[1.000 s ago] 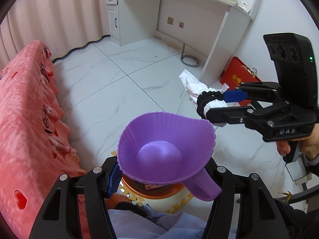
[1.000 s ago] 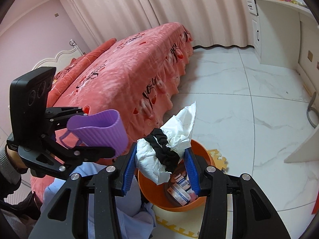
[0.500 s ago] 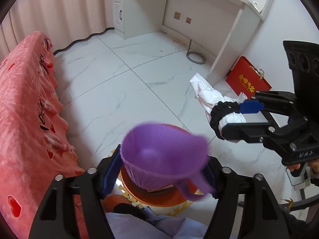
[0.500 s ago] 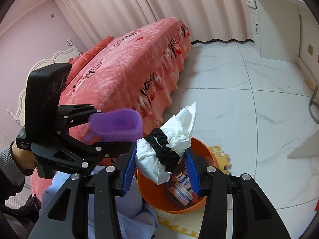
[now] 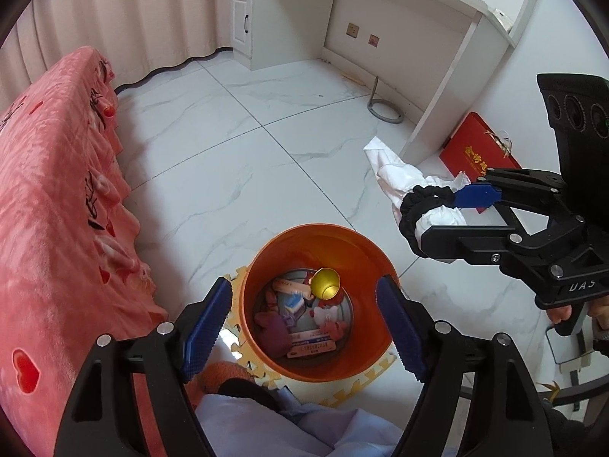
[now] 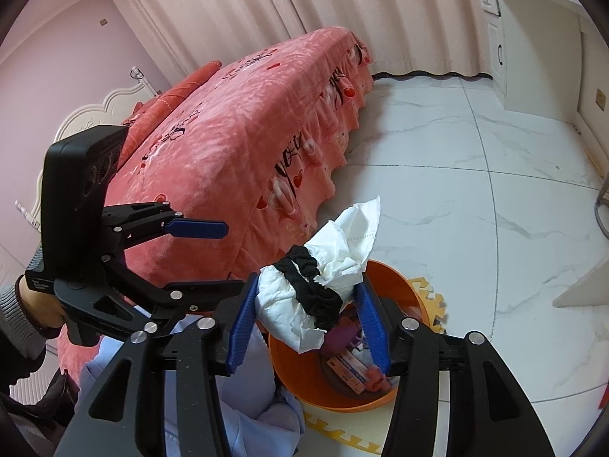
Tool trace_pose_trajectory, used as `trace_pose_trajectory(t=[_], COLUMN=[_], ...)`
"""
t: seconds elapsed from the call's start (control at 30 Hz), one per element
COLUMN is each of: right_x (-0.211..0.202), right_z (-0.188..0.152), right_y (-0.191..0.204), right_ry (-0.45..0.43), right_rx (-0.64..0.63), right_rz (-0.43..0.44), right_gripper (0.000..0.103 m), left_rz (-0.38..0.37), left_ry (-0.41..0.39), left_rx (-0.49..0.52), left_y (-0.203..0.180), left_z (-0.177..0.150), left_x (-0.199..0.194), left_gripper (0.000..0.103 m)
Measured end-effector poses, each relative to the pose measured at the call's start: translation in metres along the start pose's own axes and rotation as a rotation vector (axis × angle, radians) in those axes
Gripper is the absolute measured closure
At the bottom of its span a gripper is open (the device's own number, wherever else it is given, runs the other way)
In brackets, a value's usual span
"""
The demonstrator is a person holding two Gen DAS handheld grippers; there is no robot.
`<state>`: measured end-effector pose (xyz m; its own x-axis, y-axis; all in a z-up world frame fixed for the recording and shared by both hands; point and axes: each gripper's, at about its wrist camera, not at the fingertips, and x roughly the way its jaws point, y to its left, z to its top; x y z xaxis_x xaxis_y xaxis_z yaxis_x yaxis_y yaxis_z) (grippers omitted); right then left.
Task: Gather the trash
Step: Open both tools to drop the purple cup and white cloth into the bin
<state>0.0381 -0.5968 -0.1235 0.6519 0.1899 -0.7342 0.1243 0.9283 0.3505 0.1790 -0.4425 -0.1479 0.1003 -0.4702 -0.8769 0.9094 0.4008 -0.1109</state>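
In the left wrist view my left gripper hangs over the orange bin, jaws opening, nothing between them. A purple cup lies inside the bin among cartons and a gold cap. To the right of the bin, my right gripper holds a crumpled white tissue wad ringed by a black hair tie. In the right wrist view the wad still spans both pads of the right gripper, whose jaws are opening, just above the bin. The left gripper stands at the left.
A pink bed runs along the left. A white desk and a red box stand at the back right. The bin rests on a yellow foam mat, beside a pale blue cloth. White tiled floor lies beyond.
The purple cup has left my left gripper and dropped into the bin; the left jaws have widened. The right gripper's jaws have spread a little around the wad.
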Motion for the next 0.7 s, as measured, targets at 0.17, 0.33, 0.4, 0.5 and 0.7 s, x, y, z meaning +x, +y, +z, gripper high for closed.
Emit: trace_pose_trajectory(t=[0.17, 0.33, 0.4, 0.5, 0.7], right_x=[0.005, 0.002, 0.000, -0.003, -0.013], right_z=[0.001, 0.000, 0.000, 0.000, 0.001], right_y=[0.003, 0.009, 0.013, 0.021, 0.046], right_ry=[0.006, 0.004, -0.001, -0.013, -0.030], right_rx=[0.007, 0.007, 0.008, 0.002, -0.024], right_rz=[-0.019, -0.014, -0.011, -0.013, -0.009], right_gripper=[0.035, 0.035, 0.033, 0.027, 0.023], left_rz=[0.001, 0.005, 0.010, 0.025, 0.054], left_ry=[0.002, -0.006, -0.012, -0.028, -0.064], left_rx=[-0.004, -0.018, -0.023, -0.035, -0.069], left_y=[0.002, 0.007, 0.008, 0.009, 0.012], left_z=[-0.004, -0.008, -0.011, -0.016, -0.030], left_x=[-0.003, -0.008, -0.011, -0.020, -0.044], left_gripper=[0.025, 0.025, 0.025, 0.018, 0.016])
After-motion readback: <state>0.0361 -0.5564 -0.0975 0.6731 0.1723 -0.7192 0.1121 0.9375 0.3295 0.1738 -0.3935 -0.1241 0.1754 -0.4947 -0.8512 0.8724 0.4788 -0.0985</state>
